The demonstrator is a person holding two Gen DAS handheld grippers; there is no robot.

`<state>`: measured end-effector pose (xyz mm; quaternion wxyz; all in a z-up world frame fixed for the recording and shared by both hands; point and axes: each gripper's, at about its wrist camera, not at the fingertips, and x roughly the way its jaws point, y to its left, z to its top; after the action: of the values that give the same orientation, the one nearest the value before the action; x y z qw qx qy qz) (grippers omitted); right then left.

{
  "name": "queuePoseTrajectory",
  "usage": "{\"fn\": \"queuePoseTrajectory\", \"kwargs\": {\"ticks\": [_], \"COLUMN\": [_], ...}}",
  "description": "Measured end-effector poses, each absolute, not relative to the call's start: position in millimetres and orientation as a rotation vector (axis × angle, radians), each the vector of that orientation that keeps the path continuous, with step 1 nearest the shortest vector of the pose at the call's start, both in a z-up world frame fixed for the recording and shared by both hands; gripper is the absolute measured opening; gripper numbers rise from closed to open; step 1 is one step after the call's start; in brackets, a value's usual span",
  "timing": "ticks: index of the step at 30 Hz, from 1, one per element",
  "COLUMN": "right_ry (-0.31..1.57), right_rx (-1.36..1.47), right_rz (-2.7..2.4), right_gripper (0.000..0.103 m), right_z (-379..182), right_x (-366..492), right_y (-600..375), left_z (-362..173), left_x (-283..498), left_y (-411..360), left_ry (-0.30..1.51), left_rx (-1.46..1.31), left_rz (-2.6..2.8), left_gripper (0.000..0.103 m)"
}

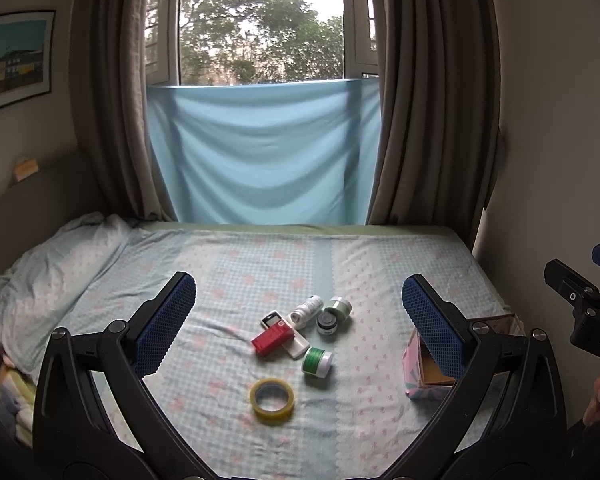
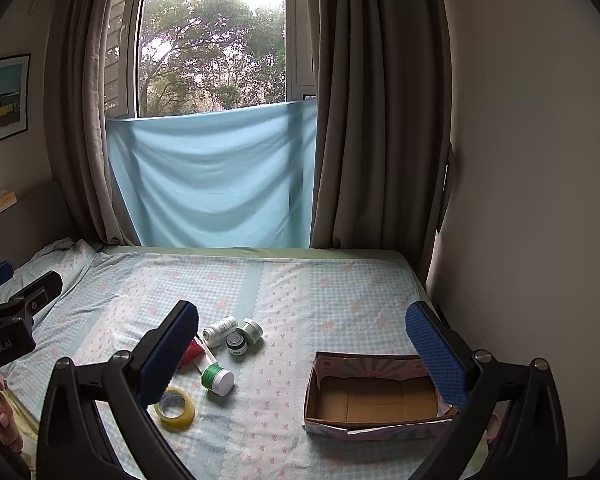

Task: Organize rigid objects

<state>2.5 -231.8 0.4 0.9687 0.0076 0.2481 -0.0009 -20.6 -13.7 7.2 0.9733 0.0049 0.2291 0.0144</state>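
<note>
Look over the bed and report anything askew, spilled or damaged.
Nothing is spilled. The small items lie in a loose jumble: the white bottle and green-thread spool are tipped on their sides, and the red box lies across a white flat case. The cardboard box has a ragged far rim.

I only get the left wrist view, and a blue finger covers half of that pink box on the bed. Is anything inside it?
Observer: No. The right wrist view looks straight into the box. It is empty, and only its bare cardboard floor shows.
Operator: And the other gripper, at my right edge, is it carrying something?
Observer: No. The right gripper is open, its fingers wide apart with nothing between them.
</note>
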Motion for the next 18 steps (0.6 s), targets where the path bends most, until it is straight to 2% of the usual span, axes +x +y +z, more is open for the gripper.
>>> {"fn": "queuePoseTrajectory", "kwargs": {"ticks": [18], "right_ry": [0.493], "right_rx": [0.011], "right_rz": [-0.010], "right_gripper": [0.103], "right_z": [4.9], "right_x": [1.3], "right_y": [-232.3], "left_z": [7.1], "left_x": [-18.9], "left_y": [-11.7], "left_ry": [0.463], "left_rx": [0.007], "left_rz": [0.011], "left_gripper": [0.103]}}
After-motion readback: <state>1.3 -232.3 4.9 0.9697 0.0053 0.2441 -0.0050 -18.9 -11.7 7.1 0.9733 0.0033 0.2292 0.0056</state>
